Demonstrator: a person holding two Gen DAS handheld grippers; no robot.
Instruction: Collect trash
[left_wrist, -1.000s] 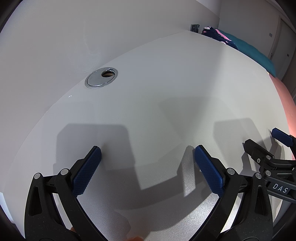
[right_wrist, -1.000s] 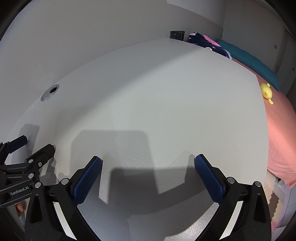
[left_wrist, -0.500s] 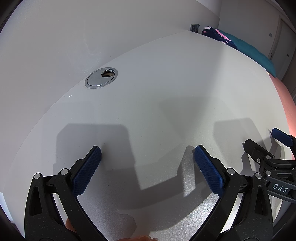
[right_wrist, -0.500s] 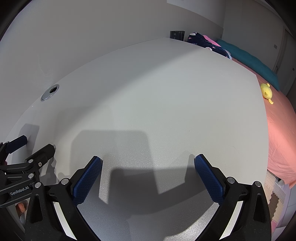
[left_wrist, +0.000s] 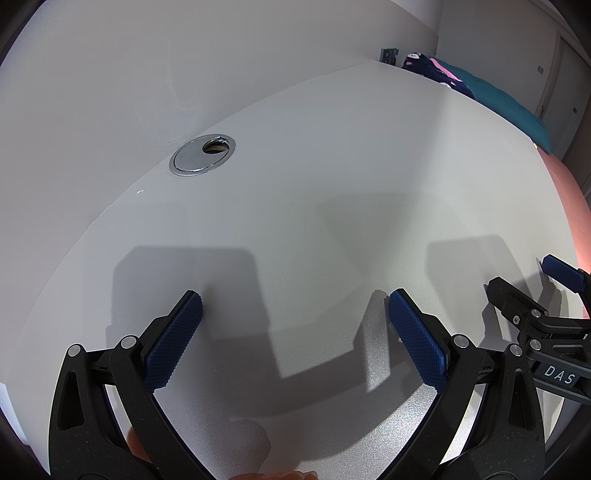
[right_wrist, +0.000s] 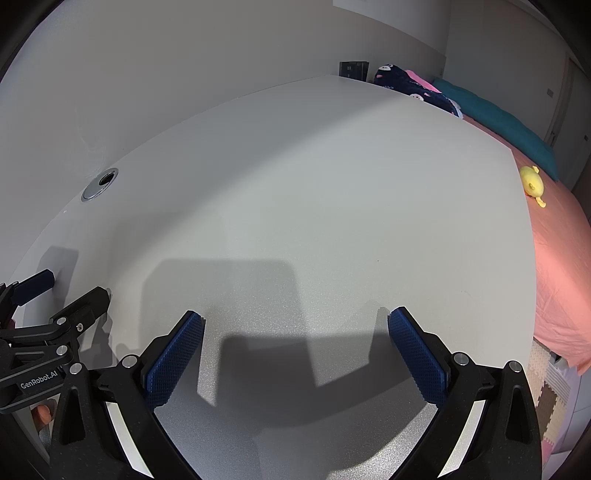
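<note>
Left gripper (left_wrist: 293, 317) low over the white bench (left_wrist: 332, 166), fingers (left_wrist: 173, 338) wide apart, nothing between them. Far left on the bench, near the wall: a round metal cable grommet (left_wrist: 202, 153), part open (dark gap at its far edge). Right gripper (right_wrist: 295, 339) just beside the left one, also over bare bench, blue padded fingers (right_wrist: 417, 354) spread apart and empty. No trash can be made out on the bench in either view. Right of the bench: a bed with a pink sheet (right_wrist: 557, 266), a yellow plush toy (right_wrist: 532, 182) on it, a teal pillow (right_wrist: 502, 122) farther back, and a dark patterned cloth (right_wrist: 406, 86) at the far end.
</note>
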